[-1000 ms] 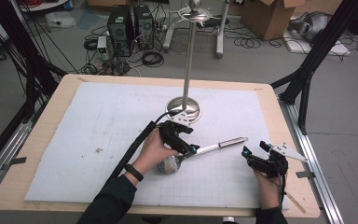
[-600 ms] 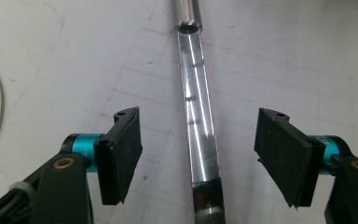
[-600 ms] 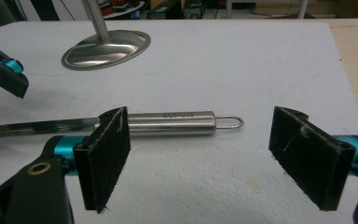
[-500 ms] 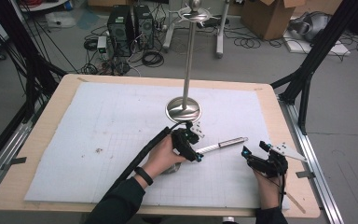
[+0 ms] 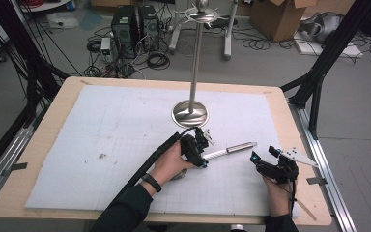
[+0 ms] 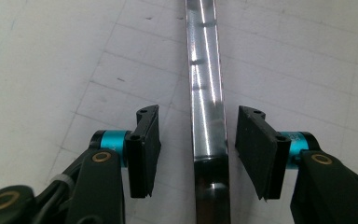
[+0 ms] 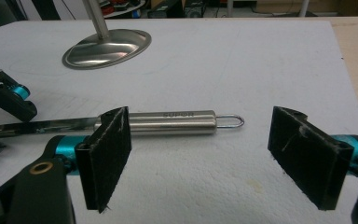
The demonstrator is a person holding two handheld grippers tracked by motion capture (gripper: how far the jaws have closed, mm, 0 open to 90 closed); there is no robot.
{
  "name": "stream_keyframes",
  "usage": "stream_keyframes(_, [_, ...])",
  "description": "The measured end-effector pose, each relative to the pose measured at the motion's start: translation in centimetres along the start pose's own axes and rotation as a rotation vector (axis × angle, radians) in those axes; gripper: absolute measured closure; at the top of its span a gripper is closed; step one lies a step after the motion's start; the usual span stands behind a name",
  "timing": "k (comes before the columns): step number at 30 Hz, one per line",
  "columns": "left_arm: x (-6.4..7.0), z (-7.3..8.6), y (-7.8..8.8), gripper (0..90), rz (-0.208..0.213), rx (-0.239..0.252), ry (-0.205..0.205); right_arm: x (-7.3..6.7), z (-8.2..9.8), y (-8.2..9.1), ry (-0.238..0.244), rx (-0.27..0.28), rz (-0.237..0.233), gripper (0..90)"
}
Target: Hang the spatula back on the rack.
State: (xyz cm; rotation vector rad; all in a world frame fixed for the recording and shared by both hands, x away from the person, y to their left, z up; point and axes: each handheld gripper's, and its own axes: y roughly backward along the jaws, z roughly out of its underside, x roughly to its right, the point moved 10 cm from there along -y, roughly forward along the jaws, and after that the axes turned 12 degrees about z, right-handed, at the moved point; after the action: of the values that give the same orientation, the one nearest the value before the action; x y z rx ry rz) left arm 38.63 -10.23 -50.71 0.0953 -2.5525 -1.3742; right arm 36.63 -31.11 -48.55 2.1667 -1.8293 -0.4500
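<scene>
Steel utensil (image 5: 229,150) lay flat on my worktop (image 5: 63,121), near the stand's base (image 5: 189,114). My left claw (image 6: 196,149) had just been closing astride its blade, pads not yet touching. My right claw (image 7: 200,154) stood wide apart beside the handle.

steel stand (image 5: 191,112) upright | white mat (image 5: 101,125) | wooden table (image 5: 43,140)

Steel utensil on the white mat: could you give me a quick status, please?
Left gripper closing, pads straddling the flat shaft, not touching. Right gripper open, idle. Steel utensil lies flat on mat. Nothing in the way.
</scene>
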Motion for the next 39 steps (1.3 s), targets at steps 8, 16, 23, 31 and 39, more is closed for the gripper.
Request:
stream_keyframes(8, [0.05,-0.2,-0.04,57.6,0.006,-0.01,0.008,-0.06,0.04,-0.12,0.004,-0.007,-0.004,21.5])
stream_keyframes(16, [0.17,-0.22,0.02,68.3,0.015,-0.018,0.011,-0.08,0.04,-0.12,0.004,-0.007,-0.006,21.5])
stream_keyframes(23, [0.38,-0.25,-0.04,73.6,0.004,-0.02,0.027,-0.11,0.08,-0.11,0.007,-0.011,-0.007,21.5])
stream_keyframes(31, [0.4,-0.25,-0.01,74.1,0.007,-0.015,0.028,-0.14,0.07,-0.09,0.001,-0.011,-0.008,21.5])
stream_keyframes(39, [0.57,-0.18,0.13,74.4,0.006,-0.009,-0.001,0.1,-0.09,-0.06,-0.001,0.006,0.0,21.5])
